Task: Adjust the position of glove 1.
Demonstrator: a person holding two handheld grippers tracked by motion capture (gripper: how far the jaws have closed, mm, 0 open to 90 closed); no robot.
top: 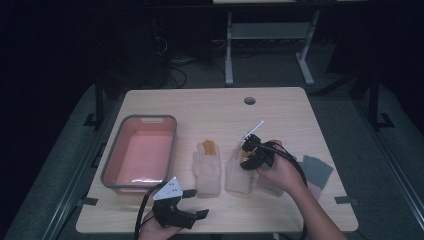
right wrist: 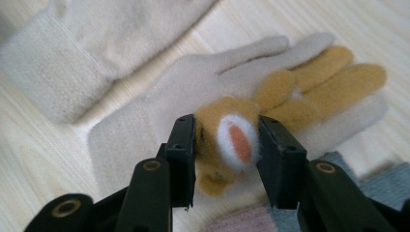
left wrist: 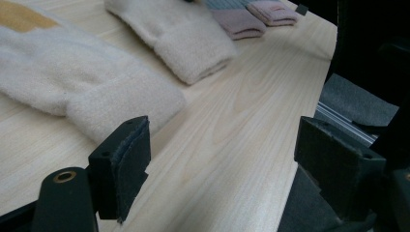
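Two cream knit gloves lie side by side on the wooden table (top: 210, 107). The left glove (top: 207, 167) has a tan patch on its fingers. My right gripper (top: 248, 150) hangs over the right glove (top: 239, 177). In the right gripper view my right gripper (right wrist: 226, 145) is shut on a tan plush animal face (right wrist: 234, 137) with a white and orange spot, which sits on that glove (right wrist: 145, 125) next to its tan fingers (right wrist: 329, 77). My left gripper (top: 197, 203) stands open at the table's front edge; in the left gripper view my left gripper (left wrist: 227, 159) has only bare wood between its jaws.
A pink bin (top: 112, 165) with a grey rim stands at the left of the table. Grey and pink knit pieces (top: 316, 170) lie at the right, near the person's right wrist. A cable hole (top: 249, 100) is at the back edge. The glove cuffs (left wrist: 111, 96) lie close to my left gripper.
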